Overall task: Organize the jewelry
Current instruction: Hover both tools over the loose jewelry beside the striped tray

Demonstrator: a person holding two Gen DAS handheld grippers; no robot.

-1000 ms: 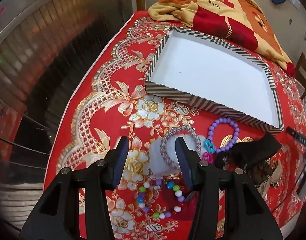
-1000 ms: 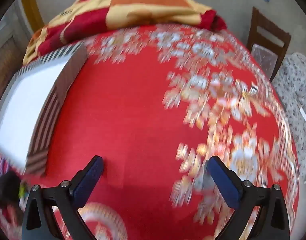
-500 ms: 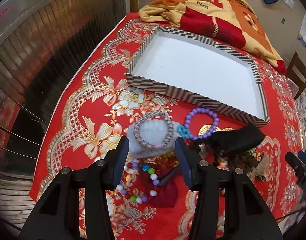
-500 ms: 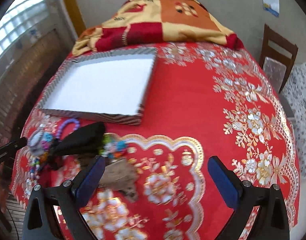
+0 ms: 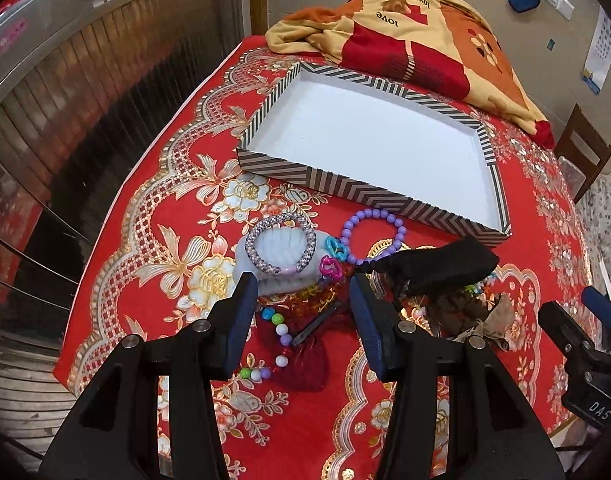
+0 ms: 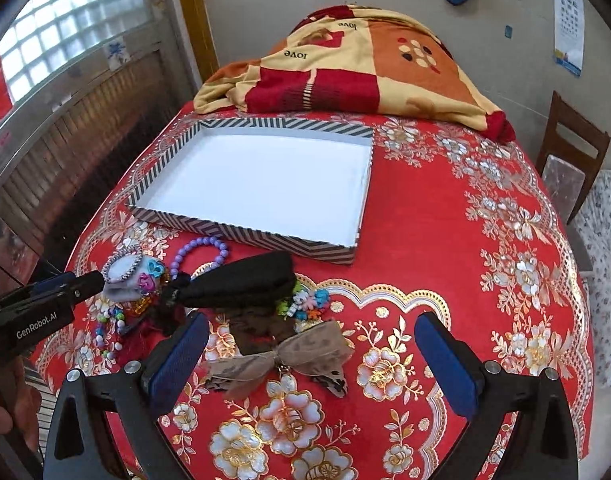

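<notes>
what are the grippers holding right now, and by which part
Nothing is held. The left gripper and the right gripper are both open above the jewelry pile, with only tablecloth and loose pieces showing between their fingers.

You are in a home: a table under a red floral tablecloth carries a folded blanket at its far edge, a wooden chair beside it, a wall calendar and glass-block window behind.
</notes>
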